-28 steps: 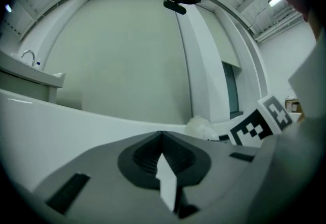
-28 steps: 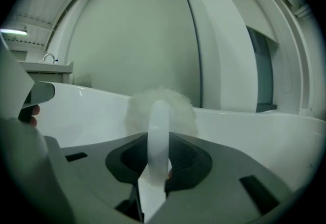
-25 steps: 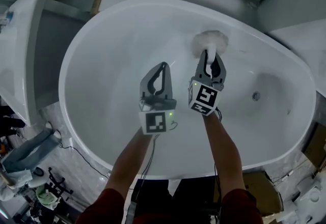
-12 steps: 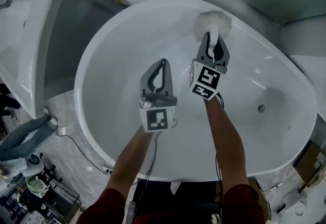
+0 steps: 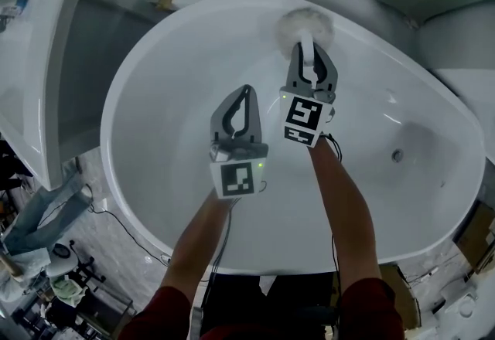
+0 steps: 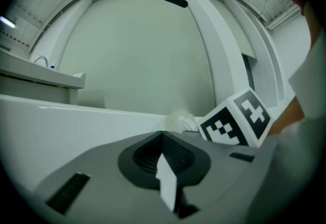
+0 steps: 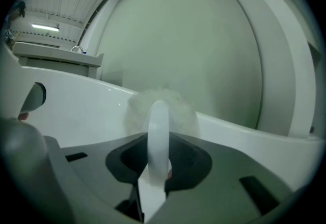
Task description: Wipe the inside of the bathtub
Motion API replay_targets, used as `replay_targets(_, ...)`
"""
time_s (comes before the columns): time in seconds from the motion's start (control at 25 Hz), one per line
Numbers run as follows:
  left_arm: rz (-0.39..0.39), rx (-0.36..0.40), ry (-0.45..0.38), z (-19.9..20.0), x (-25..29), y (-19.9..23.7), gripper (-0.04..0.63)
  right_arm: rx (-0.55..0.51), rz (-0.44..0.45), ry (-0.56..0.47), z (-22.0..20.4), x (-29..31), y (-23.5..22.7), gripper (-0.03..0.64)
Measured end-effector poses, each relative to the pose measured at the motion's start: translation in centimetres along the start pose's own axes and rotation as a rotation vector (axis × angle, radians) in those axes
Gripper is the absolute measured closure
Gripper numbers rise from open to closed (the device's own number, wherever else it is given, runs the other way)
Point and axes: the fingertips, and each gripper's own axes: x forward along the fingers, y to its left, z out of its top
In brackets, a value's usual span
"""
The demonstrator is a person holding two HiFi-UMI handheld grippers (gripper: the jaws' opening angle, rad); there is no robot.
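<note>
Count: one white oval bathtub [image 5: 108, 145], two grey two-jaw grippers, one white brush with a fluffy round head [image 5: 307, 24], one small round metal drain [image 5: 397, 154]. Two bare forearms are coming out of dark red sleeves at the bottom edge.

Far left, outside the tub: a white rectangular fixture [image 5: 39, 60] is lying alongside the rim. Cables and clutter are showing on the grey floor [image 5: 116, 253] below it.

Left of centre: the left gripper [image 5: 245, 95] is hovering over the tub's basin with its jaws pressed together and nothing between them. In the left gripper view [image 6: 163, 136] the ribbed pads are meeting, with the tub wall [image 6: 76, 121] beyond them. Its marker cube [image 5: 236, 180] is facing up at the head camera.

Just beside it to the right: the right gripper [image 5: 311, 56] is reaching farther in, toward the far wall. Its jaws are pinching the brush's white handle, which is standing upright between the pads in the right gripper view [image 7: 158, 144].

Brush: its long axis is running from the right gripper straight away from the person, with the head pointing at the far wall. The fluffy head [image 7: 183, 113] is lying against the inner wall just under the far rim.

Contents: the bathtub is holding both grippers and the brush inside its rim. The drain is sitting toward the right end of the basin, well apart from the brush
</note>
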Motion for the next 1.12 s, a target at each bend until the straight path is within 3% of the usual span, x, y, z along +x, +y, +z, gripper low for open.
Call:
replay_targets(0.4, -0.089, 0.025, 0.002, 0.4, 1.8, -9.8, 0.580, 0.018, -0.078, 0.018, -3.5, -3.8, -9.9, 0.523)
replay_targets(1.12, -0.295, 0.070, -0.009, 1.0, 5.0, -34.6, 0.580, 0.044, -0.260, 0.083, -12.2, -13.5, -34.8, 0.523)
